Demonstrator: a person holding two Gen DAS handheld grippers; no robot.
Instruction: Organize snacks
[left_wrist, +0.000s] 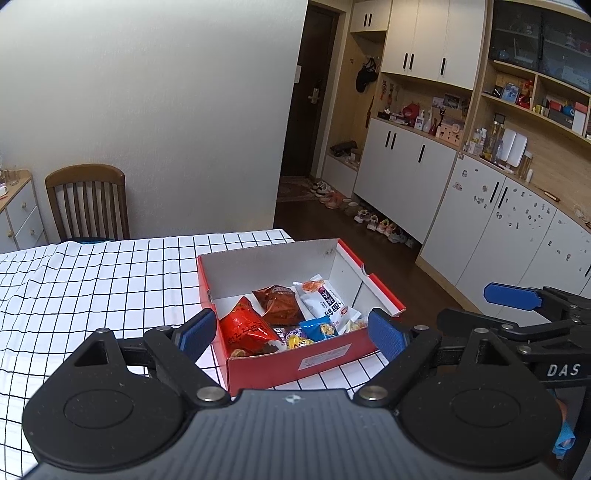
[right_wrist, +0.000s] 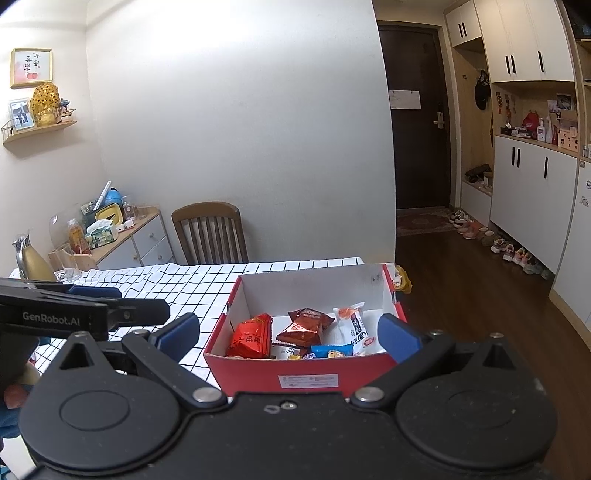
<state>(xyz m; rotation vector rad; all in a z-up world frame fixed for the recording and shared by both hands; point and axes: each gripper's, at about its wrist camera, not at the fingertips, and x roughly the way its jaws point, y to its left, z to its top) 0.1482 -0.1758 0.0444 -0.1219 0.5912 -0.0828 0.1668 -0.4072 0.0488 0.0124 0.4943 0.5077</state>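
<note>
The snacks are already lying in the red box (left_wrist: 295, 363), which is sitting on the checked counter (left_wrist: 92, 288) near its right edge. No packet is showing loose on the cloth, so the gathering looks nearly or wholly done; what may be left is tidying the heap inside, though that is a guess.

Inside, a red bag (left_wrist: 245, 326) is leaning at the left, a brown bag (left_wrist: 279, 304) is lying behind the middle, a white packet (left_wrist: 325, 299) is slanting along the right, and a small blue packet (left_wrist: 319, 329) and a few wrapped sweets are crowding the front wall. The far half of the box floor is showing bare.

The left tongs (left_wrist: 291, 334) are hovering wide and empty just before the box. The right tongs (right_wrist: 290, 334) are likewise gaping wide, holding nothing, facing the box's front.
</note>
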